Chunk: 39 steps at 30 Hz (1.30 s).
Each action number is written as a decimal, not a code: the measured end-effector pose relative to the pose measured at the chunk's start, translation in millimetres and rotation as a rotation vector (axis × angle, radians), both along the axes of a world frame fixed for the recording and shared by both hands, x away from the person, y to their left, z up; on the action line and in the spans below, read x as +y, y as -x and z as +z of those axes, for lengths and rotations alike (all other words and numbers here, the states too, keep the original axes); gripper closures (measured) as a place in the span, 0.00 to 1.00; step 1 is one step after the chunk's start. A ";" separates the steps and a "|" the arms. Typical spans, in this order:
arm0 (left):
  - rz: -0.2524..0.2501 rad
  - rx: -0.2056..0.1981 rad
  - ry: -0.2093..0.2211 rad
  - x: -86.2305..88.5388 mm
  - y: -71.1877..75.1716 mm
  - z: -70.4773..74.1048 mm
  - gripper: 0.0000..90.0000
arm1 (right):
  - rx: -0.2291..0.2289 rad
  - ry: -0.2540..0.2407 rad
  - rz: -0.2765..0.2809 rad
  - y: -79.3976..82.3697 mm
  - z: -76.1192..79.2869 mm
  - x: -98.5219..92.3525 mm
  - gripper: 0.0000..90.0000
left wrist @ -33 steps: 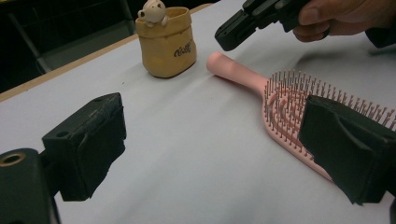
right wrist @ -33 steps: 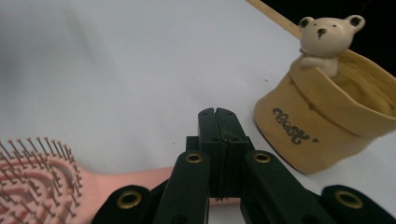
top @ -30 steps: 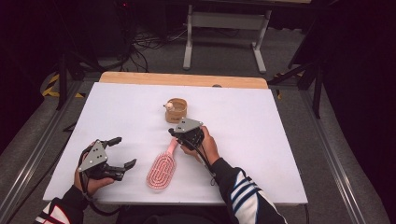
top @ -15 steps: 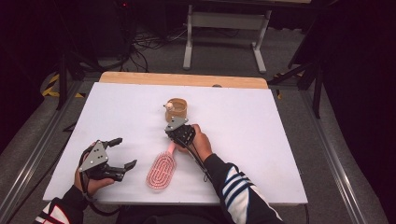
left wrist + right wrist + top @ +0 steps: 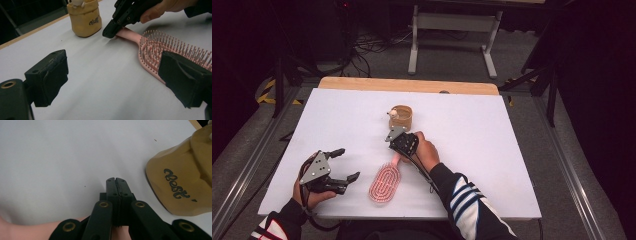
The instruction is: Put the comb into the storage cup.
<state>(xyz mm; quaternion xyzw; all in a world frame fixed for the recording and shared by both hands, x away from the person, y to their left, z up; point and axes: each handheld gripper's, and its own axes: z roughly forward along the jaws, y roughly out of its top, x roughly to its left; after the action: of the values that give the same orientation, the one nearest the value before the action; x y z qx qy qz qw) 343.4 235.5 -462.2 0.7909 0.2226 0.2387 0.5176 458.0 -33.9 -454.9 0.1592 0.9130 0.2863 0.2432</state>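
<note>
Brush: pink hairbrush (image 5: 386, 181) lies flat on the white tabletop (image 5: 512, 150), bristles up, between the two tongs; its handle (image 5: 126, 33) runs up under the right tongs, its paddle head lies toward the person.
Brush seen from the left tongs: head (image 5: 160, 53) sits just beside the far jaw pad, not between the pads.
Right tongs: right tongs (image 5: 398, 139) are closed tight, jaws pressed flat together with nothing between them; the tip rests at the end of the brush handle, touching or nearly so, which I cannot tell for sure.
Right tongs, own camera: shut jaws (image 5: 116, 185) point over bare white tabletop, with pink handle visible low at the picture's left edge beneath them.
Right hand: hand (image 5: 426, 152) grips the tongs from behind, striped sleeve trailing back.
Left tongs: left tongs (image 5: 343, 164) stand wide open and empty, jaws spread, held low over the tabletop well to the left of the brush.
Cup: tan cup (image 5: 401, 116) with dark lettering stands upright just beyond the tip of the right tongs, near but apart from it.
</note>
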 end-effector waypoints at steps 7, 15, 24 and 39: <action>0.001 0.001 -0.003 1.9 0.0 0.3 0.12 | -0.007 0.086 -0.022 -0.3 -0.8 3.6 1.00; 0.003 0.000 0.002 2.8 0.5 1.0 0.12 | 0.047 0.062 -0.059 2.9 1.9 -17.6 1.00; 0.003 0.002 0.002 1.7 0.5 0.8 0.13 | 0.086 0.029 -0.083 16.0 3.5 -47.3 1.00; 0.004 0.003 -0.001 1.2 0.8 0.6 0.12 | 0.159 -0.076 -0.095 46.7 2.0 -95.1 1.00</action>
<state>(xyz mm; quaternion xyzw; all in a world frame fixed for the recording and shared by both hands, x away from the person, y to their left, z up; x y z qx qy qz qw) 342.6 236.7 -461.6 0.7910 0.2246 0.2387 0.5166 411.3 -129.0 -452.9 0.2334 0.9094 0.2954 0.1770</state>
